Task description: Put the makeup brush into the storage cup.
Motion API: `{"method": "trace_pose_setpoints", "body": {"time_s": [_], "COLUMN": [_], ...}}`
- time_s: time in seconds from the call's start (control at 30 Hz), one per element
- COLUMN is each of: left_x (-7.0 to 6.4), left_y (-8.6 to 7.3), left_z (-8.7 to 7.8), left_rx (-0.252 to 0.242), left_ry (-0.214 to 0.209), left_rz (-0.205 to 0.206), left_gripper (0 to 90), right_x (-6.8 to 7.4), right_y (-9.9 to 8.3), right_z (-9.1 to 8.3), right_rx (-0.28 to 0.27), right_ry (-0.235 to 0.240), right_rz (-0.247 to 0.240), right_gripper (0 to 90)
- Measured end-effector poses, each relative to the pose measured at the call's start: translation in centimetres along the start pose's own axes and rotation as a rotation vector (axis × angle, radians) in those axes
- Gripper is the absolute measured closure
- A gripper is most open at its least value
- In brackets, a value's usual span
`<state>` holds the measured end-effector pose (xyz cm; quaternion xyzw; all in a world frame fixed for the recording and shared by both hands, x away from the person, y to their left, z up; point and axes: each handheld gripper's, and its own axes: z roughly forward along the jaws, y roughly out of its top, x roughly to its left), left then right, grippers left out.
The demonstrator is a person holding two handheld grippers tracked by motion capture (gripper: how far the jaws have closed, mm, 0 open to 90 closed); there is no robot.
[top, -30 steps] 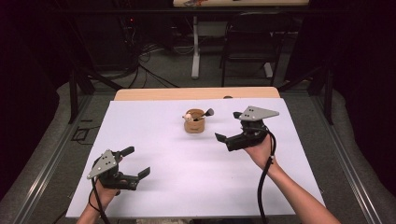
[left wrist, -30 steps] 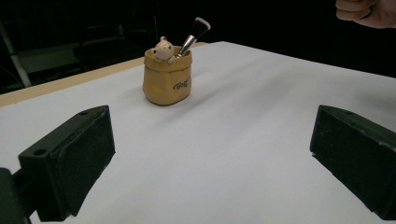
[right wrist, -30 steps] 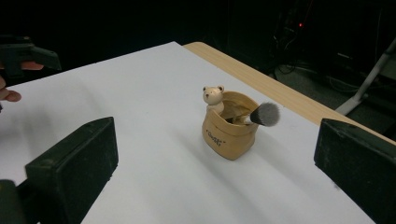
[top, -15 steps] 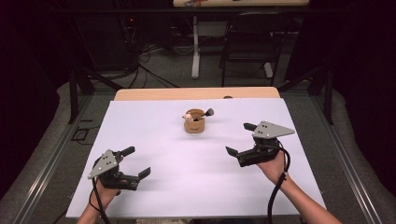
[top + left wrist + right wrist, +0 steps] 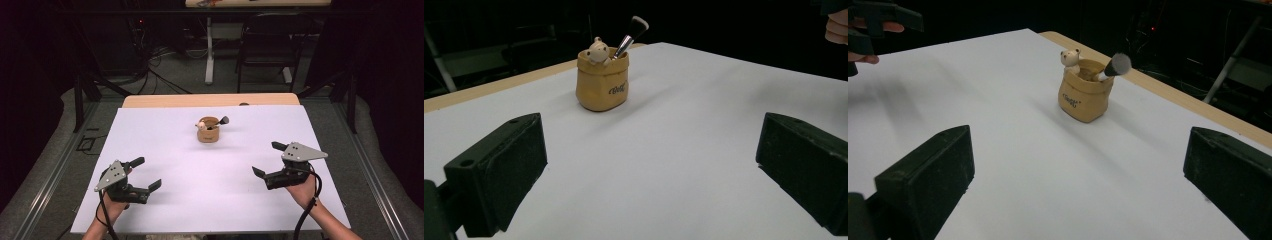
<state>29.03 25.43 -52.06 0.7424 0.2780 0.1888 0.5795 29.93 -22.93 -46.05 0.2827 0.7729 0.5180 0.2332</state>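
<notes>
Both grippers, left gripper and right gripper, are black with chunky blocky jaws, grey three-cornered top plates, and black trailing cables.

One sack-shaped pot, one brush, one bear figure, two tongs

Dark room; black chair beyond table.

Tan pouch upright on white table, brush inside, jaws spread wide
</notes>
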Motion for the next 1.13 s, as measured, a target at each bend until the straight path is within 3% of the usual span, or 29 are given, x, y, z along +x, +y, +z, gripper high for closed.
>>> {"method": "trace_pose_setpoints", "body": {"time_s": [0.33,0.4,0.57,0.9,1.13], "left_x": [0.0,0.0,0.0,0.0,0.0], "left_y": [0.0,0.0,0.0,0.0,0.0], "left_z": [-0.1,0.0,0.1,0.1,0.3], "left_rx": [-0.01,-0.006,-0.002,0.002,0.008], "left_ry": [0.013,0.01,0.005,-0.002,-0.007], "left_rz": [0.003,0.001,0.001,0.0,0.006], "left_gripper": [0.0,0.0,0.0,0.0,0.0], "right_x": [0.0,-0.1,-0.1,0.2,0.3], "right_y": [-2.5,-3.0,-4.6,-5.5,-5.4], "right_z": [-1.5,-1.7,-2.4,-2.2,-2.3], "right_rx": [-0.001,0.007,-0.033,0.01,-0.003], "right_ry": [-0.032,-0.029,-0.036,-0.065,-0.079], "right_rz": [0.015,0.008,-0.033,-0.045,-0.055], "right_gripper": [0.0,0.0,0.0,0.0,0.0]}}
